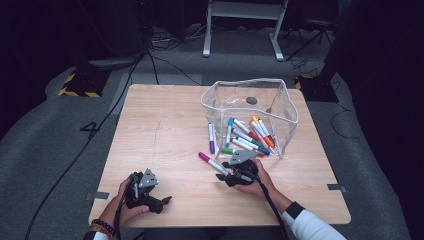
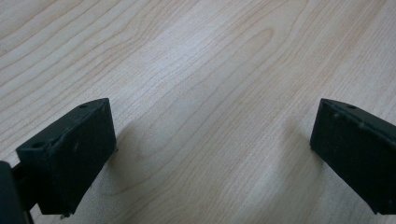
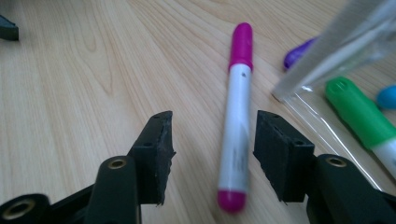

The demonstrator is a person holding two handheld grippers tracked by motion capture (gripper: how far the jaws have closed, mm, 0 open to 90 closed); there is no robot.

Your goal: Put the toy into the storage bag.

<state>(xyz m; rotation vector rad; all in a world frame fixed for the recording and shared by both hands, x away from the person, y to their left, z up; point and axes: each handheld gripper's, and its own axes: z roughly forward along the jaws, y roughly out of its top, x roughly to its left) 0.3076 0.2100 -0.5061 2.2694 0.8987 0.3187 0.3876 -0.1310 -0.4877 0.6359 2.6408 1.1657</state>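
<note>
A white marker with magenta cap and end point(image 3: 236, 116) lies flat on the wooden table point(image 1: 160, 125), and in the high view the same marker point(image 1: 211, 162) sits just left of my right hand. My right gripper point(image 3: 212, 128) is low over it and open. The marker lies between the jaws, nearer the right one, and neither pad presses on it. My left gripper point(image 1: 162, 201) rests near the table's front left edge. Its jaws stand wide apart in the left gripper view point(image 2: 212, 140), with bare wood between them.
A clear soft plastic container point(image 1: 287, 127) stands at the back right and holds several coloured markers point(image 1: 247, 136), a green one point(image 3: 359, 112) nearest my right gripper. A purple marker point(image 1: 211, 138) lies on the table beside its left wall. Cables and a stand's legs are on the floor beyond.
</note>
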